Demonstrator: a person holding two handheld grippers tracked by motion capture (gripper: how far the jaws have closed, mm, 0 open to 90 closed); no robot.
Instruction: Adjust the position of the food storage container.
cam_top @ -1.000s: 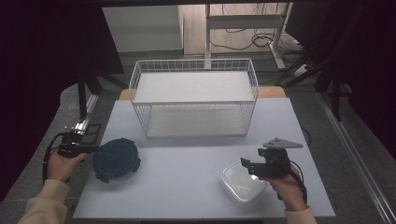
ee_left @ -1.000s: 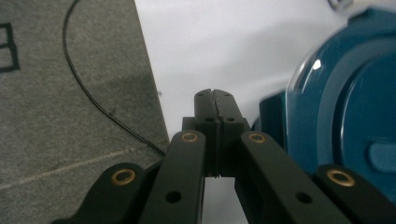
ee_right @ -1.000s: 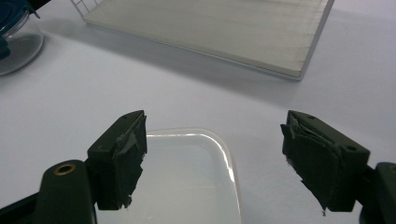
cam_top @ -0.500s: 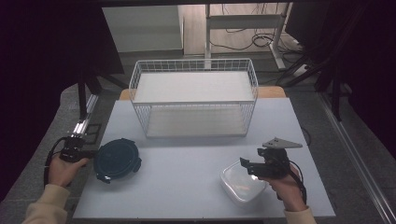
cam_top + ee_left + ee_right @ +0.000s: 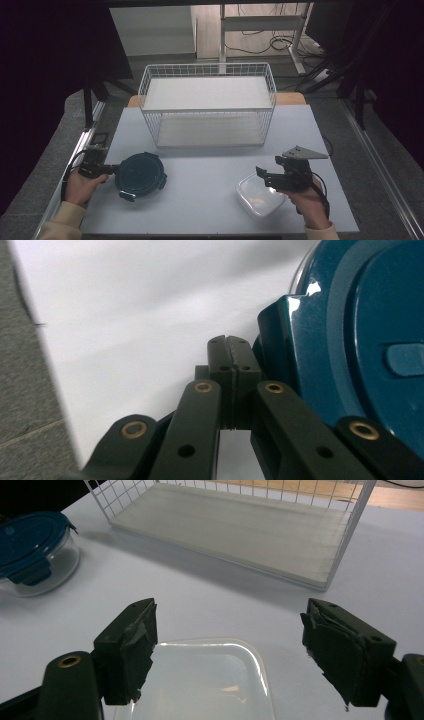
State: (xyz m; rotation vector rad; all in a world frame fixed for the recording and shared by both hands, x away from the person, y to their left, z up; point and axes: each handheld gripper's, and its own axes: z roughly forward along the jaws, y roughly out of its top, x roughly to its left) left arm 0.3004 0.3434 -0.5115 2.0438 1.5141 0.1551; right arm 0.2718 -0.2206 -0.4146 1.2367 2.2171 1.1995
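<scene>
1. My left gripper [image 5: 230, 347] has its jaws pressed flat together with nothing between them, the tips just beside a latch flap of the round blue-lidded container [image 5: 140, 174]
2. My right gripper [image 5: 227, 655] has its jaws spread wide and empty, one to each side above the clear rectangular container [image 5: 195, 680], not touching it
3. Taking the white wire basket [image 5: 207, 70] as landmark: the round container sits on the table [image 5: 210, 200] in front of its left end, the clear one in front of its right end, both well apart from it
4. I judge the round one glass-bodied, so heavy, stiff, slippery and breakable; I would grip a latch flap or the lid rim
5. I judge the clear one thin plastic, light and a bit flexible; I would pinch one wall near a corner
6. Count: two containers, one basket, two grippers
</scene>
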